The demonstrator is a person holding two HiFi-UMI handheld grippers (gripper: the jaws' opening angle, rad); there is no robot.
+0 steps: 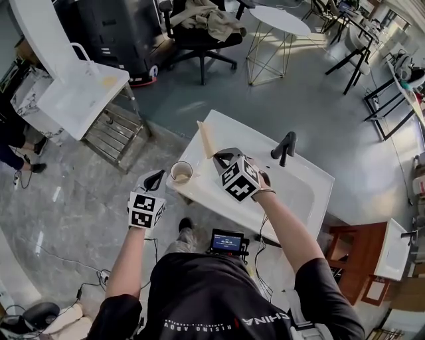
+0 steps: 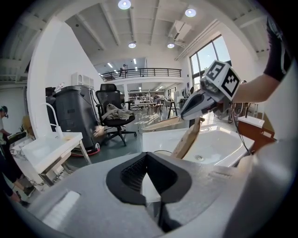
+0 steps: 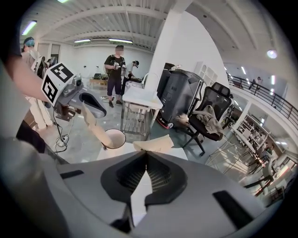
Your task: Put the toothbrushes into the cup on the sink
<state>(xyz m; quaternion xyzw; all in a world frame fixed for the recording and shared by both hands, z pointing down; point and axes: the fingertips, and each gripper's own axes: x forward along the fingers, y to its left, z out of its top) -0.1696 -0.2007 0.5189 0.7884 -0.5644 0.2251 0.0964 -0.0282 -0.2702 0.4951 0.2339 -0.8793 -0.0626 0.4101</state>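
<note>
A white sink [image 1: 302, 192] stands in front of me, with a pale cup [image 1: 180, 172] on its near left corner. My left gripper [image 1: 158, 178] is beside the cup. In the right gripper view the left gripper [image 3: 91, 103] is shut on a wooden toothbrush [image 3: 98, 128] whose lower end dips into the cup [image 3: 113, 138]. My right gripper [image 1: 218, 157] hovers over the sink's left rim, shut on a second wooden toothbrush [image 1: 204, 138] that sticks out beyond its tips. The left gripper view shows that toothbrush [image 2: 188, 138] hanging from the right gripper [image 2: 201, 103].
A black faucet [image 1: 285, 147] rises at the sink's back. A white bench [image 1: 80, 93] and metal rack [image 1: 116, 133] stand to the left, an office chair [image 1: 199, 33] and round table [image 1: 279, 20] beyond. People stand further off [image 3: 115, 69]. A small screen [image 1: 227, 241] sits below the sink.
</note>
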